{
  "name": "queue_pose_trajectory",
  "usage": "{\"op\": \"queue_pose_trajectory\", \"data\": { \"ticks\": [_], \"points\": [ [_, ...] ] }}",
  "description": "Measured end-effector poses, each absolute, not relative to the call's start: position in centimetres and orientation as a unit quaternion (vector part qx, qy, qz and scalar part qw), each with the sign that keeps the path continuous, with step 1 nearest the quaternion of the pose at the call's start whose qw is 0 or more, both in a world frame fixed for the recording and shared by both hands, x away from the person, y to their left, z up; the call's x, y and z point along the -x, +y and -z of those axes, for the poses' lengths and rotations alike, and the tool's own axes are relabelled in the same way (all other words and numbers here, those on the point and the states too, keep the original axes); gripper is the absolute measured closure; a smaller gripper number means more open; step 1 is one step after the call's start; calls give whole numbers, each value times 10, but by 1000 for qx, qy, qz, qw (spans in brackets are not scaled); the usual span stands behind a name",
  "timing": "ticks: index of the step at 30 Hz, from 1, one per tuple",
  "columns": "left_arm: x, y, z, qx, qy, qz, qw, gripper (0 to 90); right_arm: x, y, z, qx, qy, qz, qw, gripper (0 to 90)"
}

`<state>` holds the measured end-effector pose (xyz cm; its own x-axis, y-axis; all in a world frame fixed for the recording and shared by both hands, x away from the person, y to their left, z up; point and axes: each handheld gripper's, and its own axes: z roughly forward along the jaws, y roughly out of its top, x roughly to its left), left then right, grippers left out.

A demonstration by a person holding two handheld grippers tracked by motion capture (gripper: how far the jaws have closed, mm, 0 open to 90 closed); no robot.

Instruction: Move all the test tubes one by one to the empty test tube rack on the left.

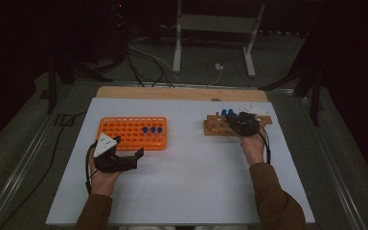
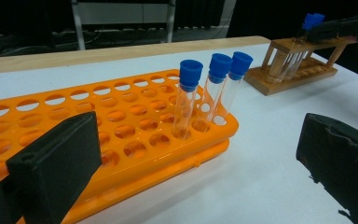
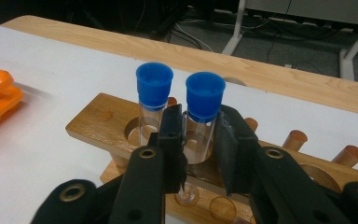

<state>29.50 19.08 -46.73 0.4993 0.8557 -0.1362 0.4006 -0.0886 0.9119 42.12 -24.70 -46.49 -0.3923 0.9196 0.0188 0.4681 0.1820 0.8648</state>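
Nearest to me, the person's forearms come in over the white surface (image 1: 182,191), one tool in each hand. Left tool (image 1: 124,155) rests low, jaws spread wide and holding nothing, just short of the orange rack (image 1: 124,132). That rack carries three blue-capped tubes (image 2: 209,93) upright in neighbouring holes near its right end; the other holes are bare.

Farther across, the right tool (image 3: 199,140) is at the wooden rack (image 3: 98,126). Its jaws have narrowed around the right tube (image 3: 204,116) of two standing there, pads set against the glass just under the blue cap. The left tube (image 3: 153,105) stands just beside, touching or nearly touching the outside of one jaw.

I judge the step to be the pick-up: tubes are being carried from the wooden rack to the orange one, and this tube is gripped but not yet lifted. Next move calls for a straight upward pull so the glass clears its hole without tipping the neighbour, then a carry over to a free hole beside the three.
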Motion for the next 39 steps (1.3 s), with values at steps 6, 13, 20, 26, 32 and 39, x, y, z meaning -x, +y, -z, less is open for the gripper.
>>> {"op": "queue_pose_trajectory", "data": {
  "ticks": [6,13,20,26,32,39],
  "points": [
    [-295,191,467,-702,447,-226,506,7,-421,-244,466,-480,720,-424,266,763],
    [-295,191,467,-702,447,-225,507,7,-420,-245,465,-485,715,-427,268,769],
    [-295,190,467,-703,447,-226,505,7,-416,-247,457,-481,708,-439,274,769],
    [-295,190,468,-705,447,-228,502,6,-414,-250,451,-480,702,-447,276,769],
    [-295,189,468,-706,447,-229,499,7,-409,-253,442,-478,695,-458,281,768],
    [-295,189,468,-706,447,-230,499,6,-405,-256,427,-468,690,-468,292,768]
  ]
}}
